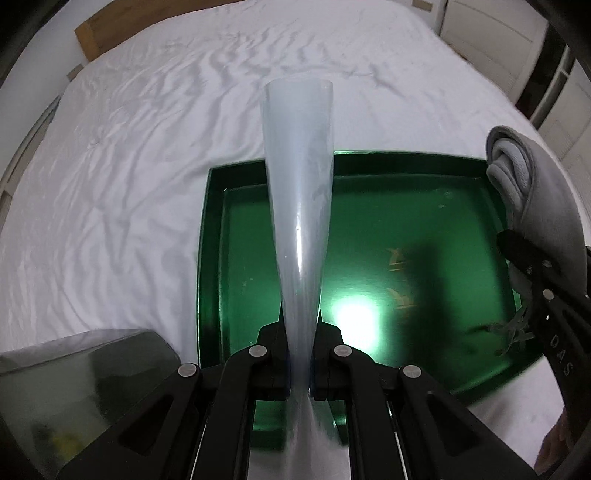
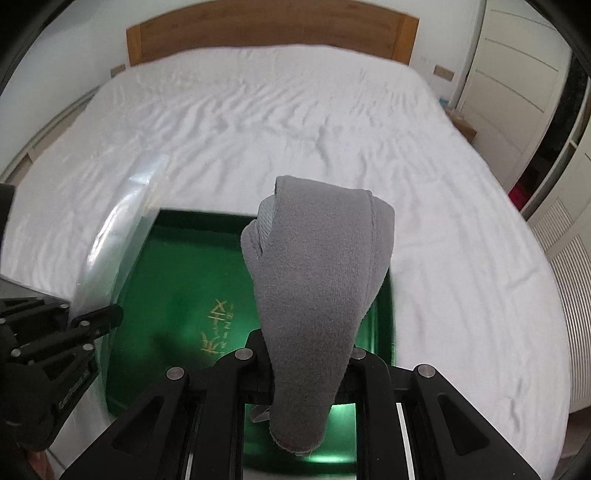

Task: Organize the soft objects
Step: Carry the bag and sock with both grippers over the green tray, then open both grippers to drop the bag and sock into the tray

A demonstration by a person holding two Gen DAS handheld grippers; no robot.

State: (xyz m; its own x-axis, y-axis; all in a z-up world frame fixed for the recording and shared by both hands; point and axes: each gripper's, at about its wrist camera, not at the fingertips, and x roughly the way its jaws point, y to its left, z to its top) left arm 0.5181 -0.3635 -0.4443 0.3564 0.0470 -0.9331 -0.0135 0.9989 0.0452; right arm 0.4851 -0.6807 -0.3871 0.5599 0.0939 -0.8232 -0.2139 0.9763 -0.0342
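My left gripper [image 1: 299,332] is shut on a clear, pale plastic bag [image 1: 299,166] that stands stiffly forward from the jaws, seen edge on. Below it a shiny green tray [image 1: 369,236] with gold lettering lies on the white bed. In the right wrist view my right gripper [image 2: 306,339] is shut on a folded grey cloth [image 2: 317,266], held above the tray [image 2: 177,280]. The left gripper [image 2: 107,317] and its bag [image 2: 122,221] hang over the tray's left rim. From the left wrist view the grey cloth [image 1: 517,177] and a finger of the right gripper [image 1: 517,240] sit at the tray's right edge.
The wrinkled white bed sheet [image 2: 295,129] spreads around the tray. A wooden headboard [image 2: 273,33] stands at the far end and white wardrobe doors [image 2: 517,81] line the right side. A blurred dark translucent shape [image 1: 92,369] fills the lower left corner of the left wrist view.
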